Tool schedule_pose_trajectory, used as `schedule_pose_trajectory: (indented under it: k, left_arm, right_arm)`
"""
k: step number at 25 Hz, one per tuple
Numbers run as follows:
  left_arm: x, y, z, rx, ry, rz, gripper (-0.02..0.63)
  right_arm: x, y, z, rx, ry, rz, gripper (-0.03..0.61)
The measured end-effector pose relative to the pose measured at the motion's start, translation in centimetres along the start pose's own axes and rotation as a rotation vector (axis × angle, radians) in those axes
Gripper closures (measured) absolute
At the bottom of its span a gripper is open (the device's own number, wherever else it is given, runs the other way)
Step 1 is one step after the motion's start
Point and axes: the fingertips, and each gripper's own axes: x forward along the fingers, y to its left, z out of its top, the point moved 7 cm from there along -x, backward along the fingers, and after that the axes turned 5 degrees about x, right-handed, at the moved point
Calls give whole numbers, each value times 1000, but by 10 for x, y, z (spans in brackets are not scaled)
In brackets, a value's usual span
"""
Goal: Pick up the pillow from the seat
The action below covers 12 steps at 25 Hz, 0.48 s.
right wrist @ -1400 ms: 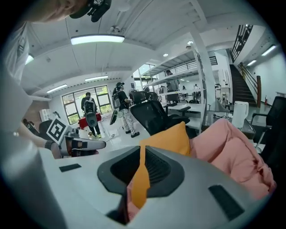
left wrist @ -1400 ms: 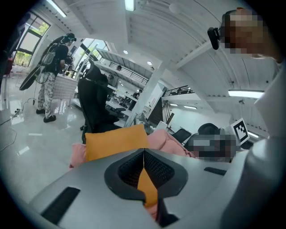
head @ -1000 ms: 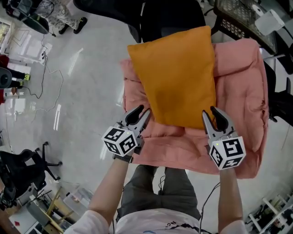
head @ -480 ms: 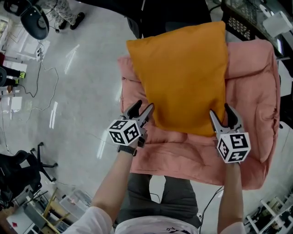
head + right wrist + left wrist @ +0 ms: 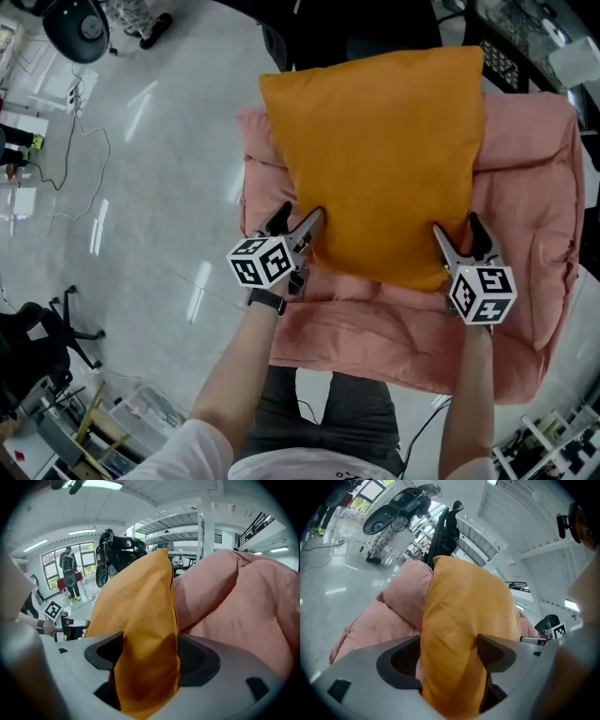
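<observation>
The left tool [image 5: 300, 218] stands wide apart. In the left gripper view the near edge of the orange pillow [image 5: 380, 159] fills the gap between its jaws, the fabric touching both pads with no visible pinch. The right tool [image 5: 457, 225] is the same: jaws spread, the pillow's other near corner pushed in between them, cloth against the pads but not creased tight.

Neither looks clamped, so the step in hand reads as the reach-in before the grasp. The tools sit on the pillow's 6 o'clock edge, the left at about 7 o'clock and the right at about 5.

The pillow lies flat on the pink padded seat [image 5: 525, 216], and its far end reaches toward a dark chair back [image 5: 375, 23] at 12 o'clock.

The next move probably calls for both tools to close together, biting into stuffing and not cover alone. An even lift should follow, since a soft pillow may sag or slip from one side. Pale floor [image 5: 159, 187] spreads at 9 o'clock.
</observation>
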Motion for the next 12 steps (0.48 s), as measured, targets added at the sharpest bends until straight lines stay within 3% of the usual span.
schedule_pose_trajectory:
  k: [9,12]
  left_arm:
    - [22,7,-2,-21,44,-116,235]
    - [26,6,-3,-27,35,-124,260]
  right_arm:
    - [16,-1,-4,-8,24,-13,244]
    - [17,3,-5,-24,15,-18,287]
